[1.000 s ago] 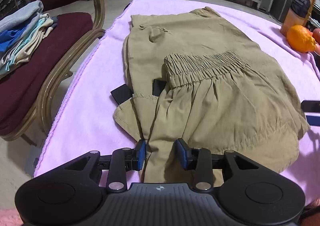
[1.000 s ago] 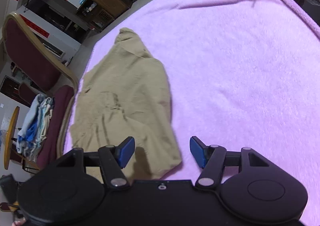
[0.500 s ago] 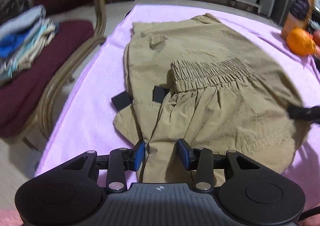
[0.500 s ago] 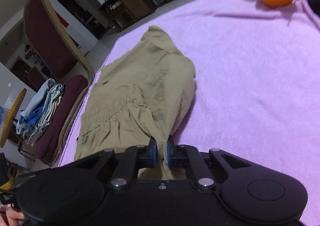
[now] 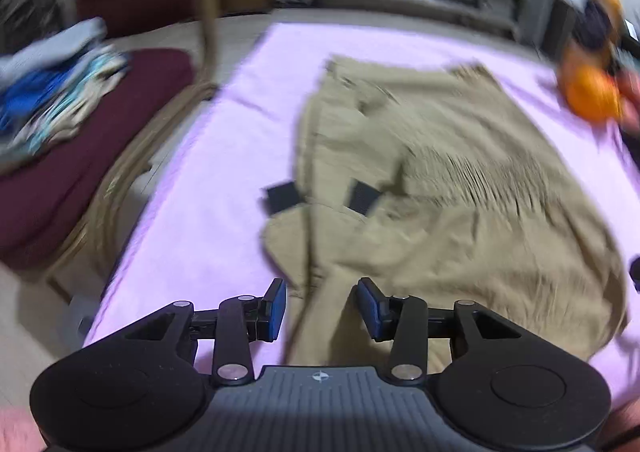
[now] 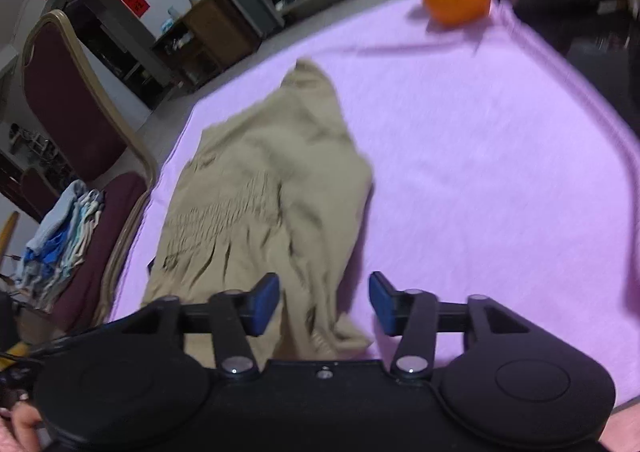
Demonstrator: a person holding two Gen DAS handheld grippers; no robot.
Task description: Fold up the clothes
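Dim indoor light, heavy motion blur, fisheye bending at the edges.

Two matte black handheld grippers fill the near edge of each wrist view, each with a broad body flanked by rounded lobes bearing shallow circular discs. The left gripper [image 5: 321, 308] has a ribbed grey centre panel with a small compass-like mark, silver pivot screws on its linkage arms and blue pads on its fingers [image 5: 276, 310]. The right gripper [image 6: 324, 304] has a plain black centre with one small screw, the same silver pivots and blue pads.
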